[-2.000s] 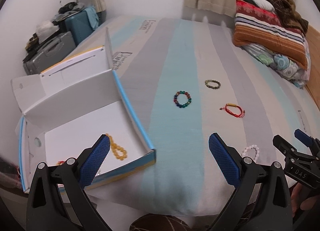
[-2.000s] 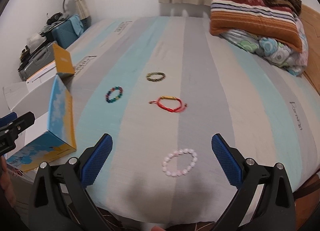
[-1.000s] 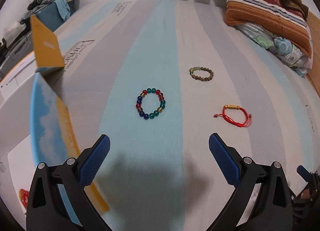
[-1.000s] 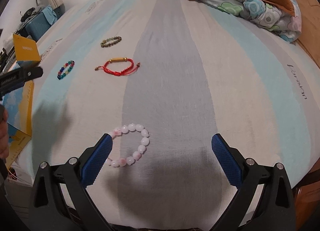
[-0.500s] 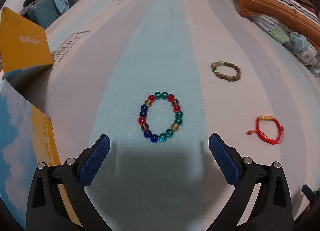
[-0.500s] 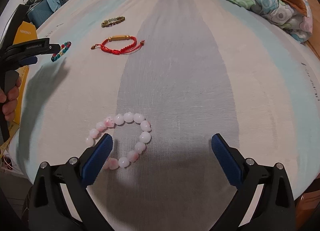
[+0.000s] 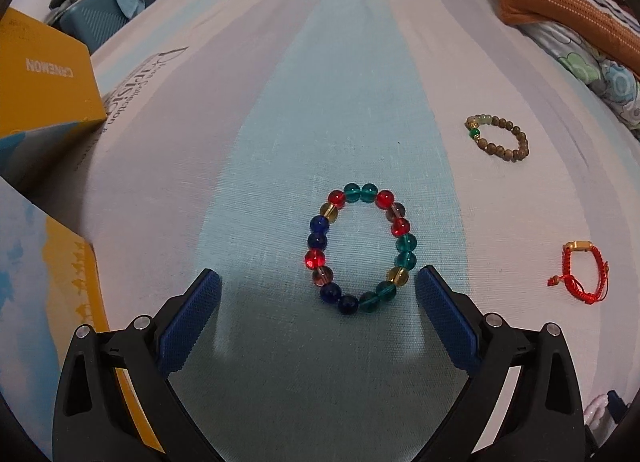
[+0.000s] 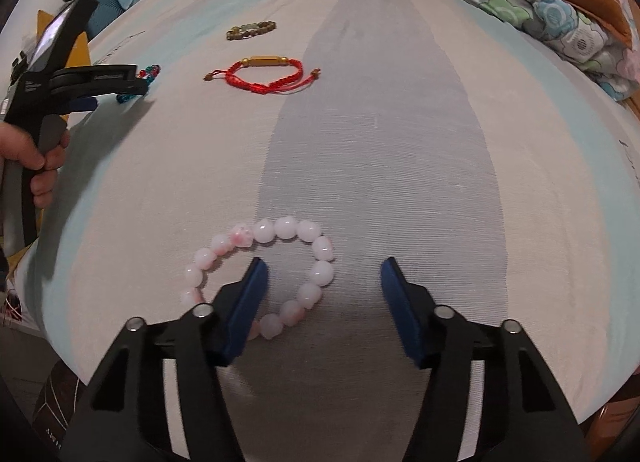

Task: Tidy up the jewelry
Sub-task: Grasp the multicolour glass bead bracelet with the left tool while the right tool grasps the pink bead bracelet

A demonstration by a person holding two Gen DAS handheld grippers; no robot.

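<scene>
A bracelet of red, blue, teal and amber glass beads (image 7: pixel 400 226) lies on the striped bed sheet (image 7: pixel 360 101). My left gripper (image 7: pixel 316 282) hangs open just over it, the ring's near end between the fingertips, untouched. A pale pink bead bracelet (image 8: pixel 286 226) lies near the bed's front edge. My right gripper (image 8: pixel 323 268) is over it with its jaws closing. Its left finger (image 8: pixel 248 294) is inside the ring, its right finger outside. The ring's right side lies between the pads, which do not press on it.
A red cord bracelet (image 8: pixel 264 73) and a brown bead bracelet (image 8: pixel 250 29) lie further up the bed. An open yellow and blue box (image 7: pixel 48 302) stands at the left edge. Pillows and a quilt (image 8: pixel 560 13) are piled at the far right. A hand (image 8: pixel 36 165) holds the left gripper (image 8: pixel 100 77).
Both grippers have sunk toward the bed. The left one came forward over the multicolour bracelet. The right one's jaws have narrowed, and its left finger now sits inside the pink ring.
</scene>
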